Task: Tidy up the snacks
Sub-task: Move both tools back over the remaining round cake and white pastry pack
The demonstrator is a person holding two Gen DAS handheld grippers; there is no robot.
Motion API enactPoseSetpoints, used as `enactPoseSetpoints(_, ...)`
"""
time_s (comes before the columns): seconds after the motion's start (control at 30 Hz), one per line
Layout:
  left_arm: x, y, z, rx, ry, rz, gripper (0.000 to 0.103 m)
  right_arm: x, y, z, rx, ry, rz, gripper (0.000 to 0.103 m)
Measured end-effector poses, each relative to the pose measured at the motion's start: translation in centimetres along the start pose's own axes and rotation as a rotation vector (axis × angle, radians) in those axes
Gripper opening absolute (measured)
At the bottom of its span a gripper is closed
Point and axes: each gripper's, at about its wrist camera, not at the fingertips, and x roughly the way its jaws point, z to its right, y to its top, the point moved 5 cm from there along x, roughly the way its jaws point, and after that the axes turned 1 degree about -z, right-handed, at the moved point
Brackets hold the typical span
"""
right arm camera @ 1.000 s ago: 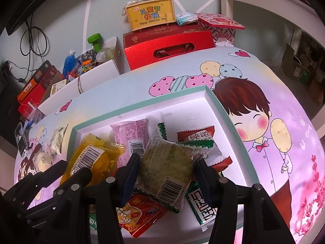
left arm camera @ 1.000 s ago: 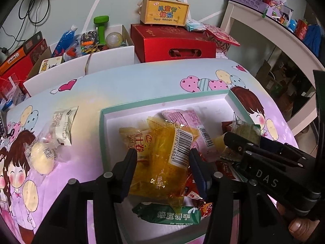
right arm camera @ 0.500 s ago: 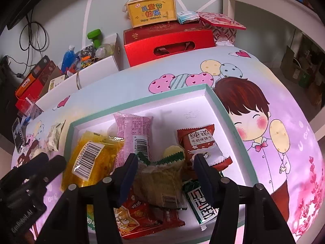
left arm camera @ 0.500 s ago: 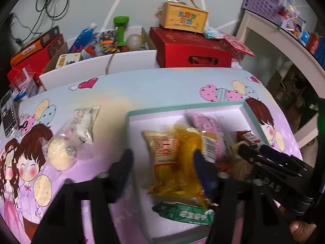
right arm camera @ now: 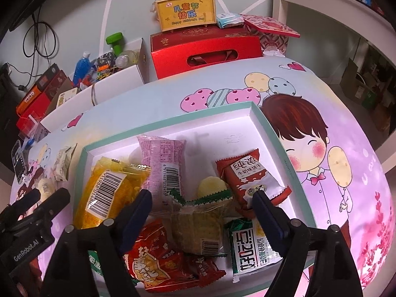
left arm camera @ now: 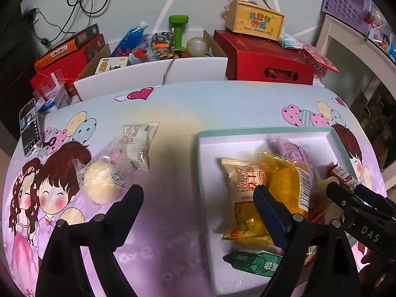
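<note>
A white box with a teal rim holds several snack packets. My left gripper straddles its left rim with jaws opening and nothing between them. The yellow packet lies in the box by the right finger. My right gripper hovers over the pile with jaws opening. A green-brown packet lies loose between its fingers, pads clear of it. On the tablecloth to the left rest a round yellow cake in clear wrap and a pale packet.
A phone lies at the table's far left edge. Behind the table stand a white carton of clutter, a red gift box and a yellow handled box. The right gripper's fingers sit close on the right.
The left gripper let go of the yellow packet, which now lies in the box, and slid left over the rim. The right gripper released the green-brown packet onto the pile. Both jaws widened.
</note>
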Motion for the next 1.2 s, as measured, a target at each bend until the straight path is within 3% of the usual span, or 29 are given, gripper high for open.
enactPoseSetpoints(0.1,0.0,0.0,-0.2,-0.005,0.007,0.004,0.095,0.1,0.0,-0.1,-0.004,-0.004,-0.001,0.089)
enactPoseSetpoints(0.17,0.1,0.0,-0.3,-0.005,0.012,0.003,0.096,0.1,-0.1,-0.1,-0.004,-0.007,-0.003,0.103)
enactPoseSetpoints(0.83,-1.4,0.1,-0.8,0.023,0.005,0.014,0.096,-1.1,0.5,-0.1,0.016,-0.011,0.038,0.103)
enactPoseSetpoints(1.2,-3.7,-0.3,-6.1,-0.032,0.071,0.034,0.096,-3.4,0.6,-4.2,-0.041,0.04,0.098,0.103)
